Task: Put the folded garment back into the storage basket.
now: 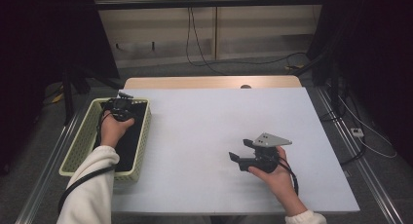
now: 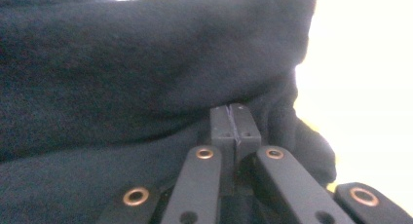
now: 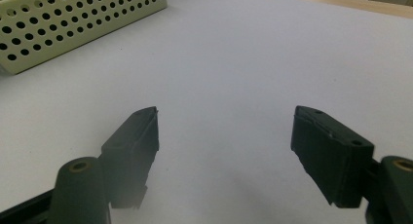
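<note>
Left forearm (image 1: 92,177) in white sleeve enters from bottom left, extends forward along left edge of table. Left hand (image 1: 115,128) grips left gripper (image 1: 119,107), nose pointing forward and down. Left gripper view: jaws pressed fully together, pads meeting along thin seam.

Right hand (image 1: 273,171) near front right of table holds right gripper (image 1: 239,151), nose pointing left. Jaws spread wide, nothing between them.

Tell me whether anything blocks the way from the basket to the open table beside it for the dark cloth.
Nothing visible does. The left gripper is shut at the dark cloth inside the basket; beyond the basket's wall the white table lies bare. The right gripper sits open nearer the person, off to the side.
</note>
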Demonstrator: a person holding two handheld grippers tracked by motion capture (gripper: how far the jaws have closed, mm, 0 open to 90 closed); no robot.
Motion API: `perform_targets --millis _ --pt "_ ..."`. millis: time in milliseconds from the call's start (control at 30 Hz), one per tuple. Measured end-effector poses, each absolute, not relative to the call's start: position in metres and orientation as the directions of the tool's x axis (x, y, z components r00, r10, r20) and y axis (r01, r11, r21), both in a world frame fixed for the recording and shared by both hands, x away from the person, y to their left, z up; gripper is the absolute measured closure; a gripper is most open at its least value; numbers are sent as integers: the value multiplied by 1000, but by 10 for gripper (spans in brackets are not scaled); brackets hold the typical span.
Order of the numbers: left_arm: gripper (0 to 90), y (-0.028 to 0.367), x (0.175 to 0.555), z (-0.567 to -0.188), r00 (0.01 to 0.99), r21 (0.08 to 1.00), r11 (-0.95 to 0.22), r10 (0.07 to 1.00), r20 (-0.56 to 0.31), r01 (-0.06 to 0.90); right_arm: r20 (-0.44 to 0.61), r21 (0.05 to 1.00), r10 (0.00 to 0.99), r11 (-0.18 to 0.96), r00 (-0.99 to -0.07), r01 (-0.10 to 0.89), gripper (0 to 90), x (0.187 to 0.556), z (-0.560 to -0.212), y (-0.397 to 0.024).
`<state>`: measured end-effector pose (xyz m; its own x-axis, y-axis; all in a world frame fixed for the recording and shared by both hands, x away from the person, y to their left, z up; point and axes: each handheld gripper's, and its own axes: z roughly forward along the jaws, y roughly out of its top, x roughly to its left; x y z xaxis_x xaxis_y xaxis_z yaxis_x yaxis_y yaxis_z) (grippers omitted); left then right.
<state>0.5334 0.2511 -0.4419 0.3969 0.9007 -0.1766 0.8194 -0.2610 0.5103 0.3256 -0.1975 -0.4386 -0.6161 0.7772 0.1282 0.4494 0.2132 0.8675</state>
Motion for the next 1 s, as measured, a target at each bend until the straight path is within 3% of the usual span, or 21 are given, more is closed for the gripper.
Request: perform_targets --millis 233,700,867,900,933,1000 --pt "881 253 532 -434 425 505 -307 895 -135 807 125 870 778 213 -616 445 262 326 -438 -198" --pt "872 304 497 -402 398 530 -276 908 -128 802 131 878 780 195 -612 437 262 323 -433 -200" --pt "792 312 488 -395 408 532 -280 902 -138 799 129 880 782 194 -610 434 262 322 -432 -203" --pt "758 312 487 -393 406 538 -275 903 -139 797 130 880 783 191 -608 434 262 322 -431 -204" --pt "664 313 484 -390 399 545 -265 906 -143 796 130 881 785 189 -606 433 262 321 -430 -206" --pt "630 313 482 -390 390 553 -248 908 -153 795 130 881 785 188 -605 434 262 321 -430 -207"
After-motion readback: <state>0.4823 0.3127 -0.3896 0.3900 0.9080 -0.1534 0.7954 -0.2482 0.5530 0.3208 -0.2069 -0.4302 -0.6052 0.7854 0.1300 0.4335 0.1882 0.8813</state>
